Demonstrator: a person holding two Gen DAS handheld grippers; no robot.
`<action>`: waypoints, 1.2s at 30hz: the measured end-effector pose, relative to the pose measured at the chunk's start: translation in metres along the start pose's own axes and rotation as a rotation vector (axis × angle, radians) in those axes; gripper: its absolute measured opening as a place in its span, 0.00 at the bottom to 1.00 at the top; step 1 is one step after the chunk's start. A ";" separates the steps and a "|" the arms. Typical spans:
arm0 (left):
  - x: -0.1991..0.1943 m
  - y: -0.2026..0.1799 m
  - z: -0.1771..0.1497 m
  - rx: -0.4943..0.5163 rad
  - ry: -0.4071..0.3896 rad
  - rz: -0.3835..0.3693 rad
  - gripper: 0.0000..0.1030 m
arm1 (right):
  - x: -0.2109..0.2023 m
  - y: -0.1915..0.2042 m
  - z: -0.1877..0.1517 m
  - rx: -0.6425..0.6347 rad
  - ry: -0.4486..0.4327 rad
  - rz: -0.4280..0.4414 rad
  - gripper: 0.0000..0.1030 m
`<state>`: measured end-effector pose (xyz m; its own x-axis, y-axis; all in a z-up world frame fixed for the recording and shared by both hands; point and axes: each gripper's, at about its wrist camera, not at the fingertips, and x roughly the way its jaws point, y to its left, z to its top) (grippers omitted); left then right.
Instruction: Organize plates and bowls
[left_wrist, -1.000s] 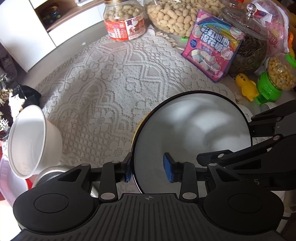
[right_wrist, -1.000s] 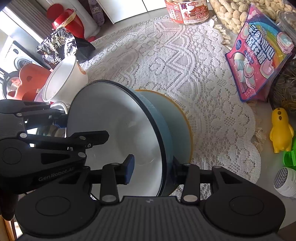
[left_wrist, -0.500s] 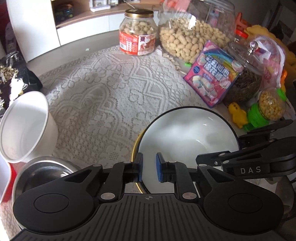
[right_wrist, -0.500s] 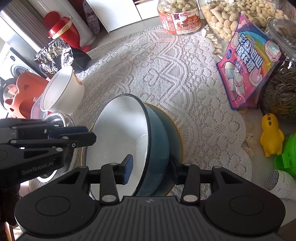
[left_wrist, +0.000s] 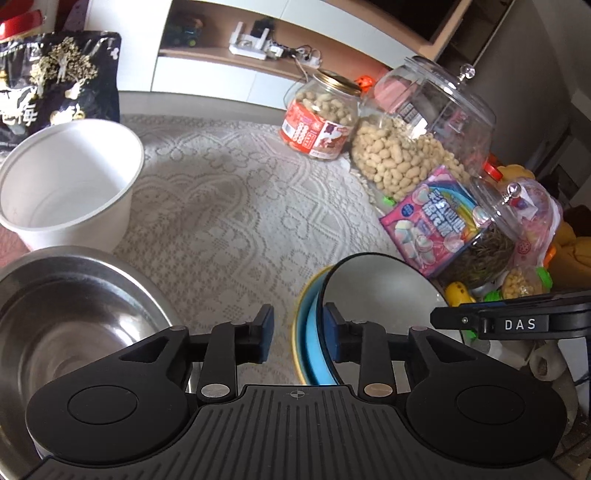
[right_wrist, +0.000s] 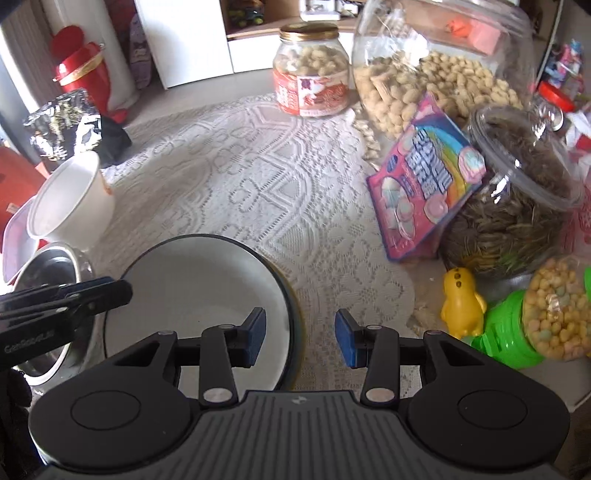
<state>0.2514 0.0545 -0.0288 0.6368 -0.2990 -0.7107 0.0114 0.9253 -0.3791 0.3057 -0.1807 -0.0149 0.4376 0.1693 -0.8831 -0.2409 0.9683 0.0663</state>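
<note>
Blue bowl (right_wrist: 192, 295): round, glossy white inside, dark rim; nested on yellow-rimmed plate (left_wrist: 300, 332), near centre of lace cloth (right_wrist: 258, 192).
Left gripper (left_wrist: 297, 334): jaws opening, nothing clamped.
Right gripper (right_wrist: 299, 338): parted, straddling bowl rim, unpressed.
Steel bowl (left_wrist: 74, 314): shiny, near left.

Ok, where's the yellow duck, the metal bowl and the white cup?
Duck (right_wrist: 461, 304): right wrist view, on its belly.
Metal bowl (left_wrist: 70, 325): left wrist view, on its shiny inside.
White cup (left_wrist: 66, 188): left wrist view, on its inner wall.
</note>
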 end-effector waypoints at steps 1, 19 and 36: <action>0.000 0.002 -0.001 -0.006 0.005 -0.005 0.32 | 0.005 0.000 -0.002 0.014 0.010 -0.007 0.40; -0.009 -0.002 -0.010 0.042 -0.018 0.095 0.28 | 0.031 0.007 -0.031 0.108 0.100 0.045 0.41; -0.002 0.008 -0.010 -0.034 0.026 -0.015 0.12 | 0.038 0.014 -0.033 0.116 0.129 0.149 0.46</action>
<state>0.2429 0.0600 -0.0366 0.6165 -0.3191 -0.7198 -0.0055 0.9124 -0.4092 0.2902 -0.1665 -0.0632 0.2887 0.2946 -0.9110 -0.1899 0.9502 0.2471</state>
